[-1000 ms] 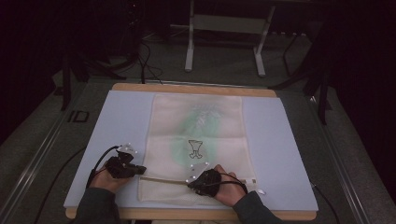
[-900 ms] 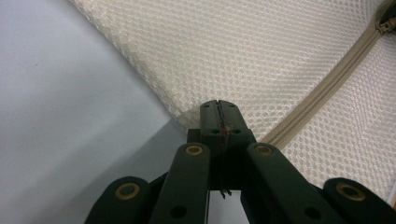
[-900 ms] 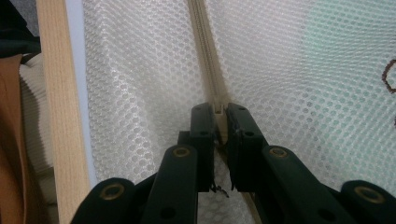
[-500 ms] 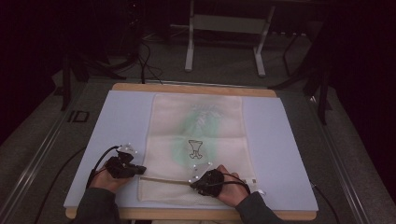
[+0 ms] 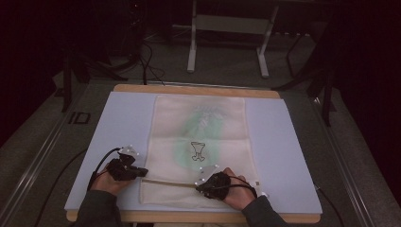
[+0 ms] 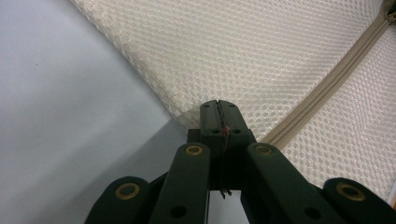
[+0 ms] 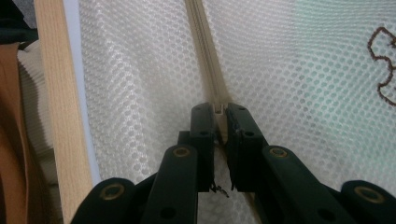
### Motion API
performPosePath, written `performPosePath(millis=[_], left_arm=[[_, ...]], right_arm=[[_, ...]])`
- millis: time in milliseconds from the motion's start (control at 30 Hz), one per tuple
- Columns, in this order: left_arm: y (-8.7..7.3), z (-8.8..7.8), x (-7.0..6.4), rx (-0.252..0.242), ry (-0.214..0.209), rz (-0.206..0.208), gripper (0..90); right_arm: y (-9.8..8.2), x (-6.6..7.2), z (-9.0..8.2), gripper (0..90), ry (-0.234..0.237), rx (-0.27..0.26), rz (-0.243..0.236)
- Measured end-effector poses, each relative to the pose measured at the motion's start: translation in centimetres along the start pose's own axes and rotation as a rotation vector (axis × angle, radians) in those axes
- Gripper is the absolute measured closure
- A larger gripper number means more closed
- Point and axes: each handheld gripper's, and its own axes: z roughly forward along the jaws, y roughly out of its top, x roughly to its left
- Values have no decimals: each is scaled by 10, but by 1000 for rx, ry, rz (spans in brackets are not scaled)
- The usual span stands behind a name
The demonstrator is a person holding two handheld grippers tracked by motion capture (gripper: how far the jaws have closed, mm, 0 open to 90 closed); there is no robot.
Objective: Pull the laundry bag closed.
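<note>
One pale blue rectangular table mat (image 5: 118,123) carries one cream mesh zip bag (image 5: 198,142) at its centre. My left tongs (image 5: 137,171) clamp its seven-o'clock corner; my right tongs (image 5: 202,184) pinch its beige zipper (image 7: 205,56) at six o'clock. No readable writing.

A cream mesh laundry bag (image 5: 198,142) lay flat and roughly centred on the pale blue mat, its long sides running from 12 toward 6 o'clock. Something green showed faintly through the netting near the middle, with a small dark embroidered figure (image 5: 197,151) just below centre. A beige zipper (image 5: 168,182) crossed the bag near its 6 o'clock end, running from 9 to 3 o'clock. In the left gripper view the honeycomb weave and the zipper tape (image 6: 327,88) were plain.
</note>
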Motion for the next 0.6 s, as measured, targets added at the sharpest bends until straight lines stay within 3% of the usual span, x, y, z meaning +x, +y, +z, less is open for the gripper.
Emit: performPosePath(millis=[600], left_arm=[[0,0,0,-1,2,0,898]], right_arm=[[-11,-1,-8,823,-20,3,6]])
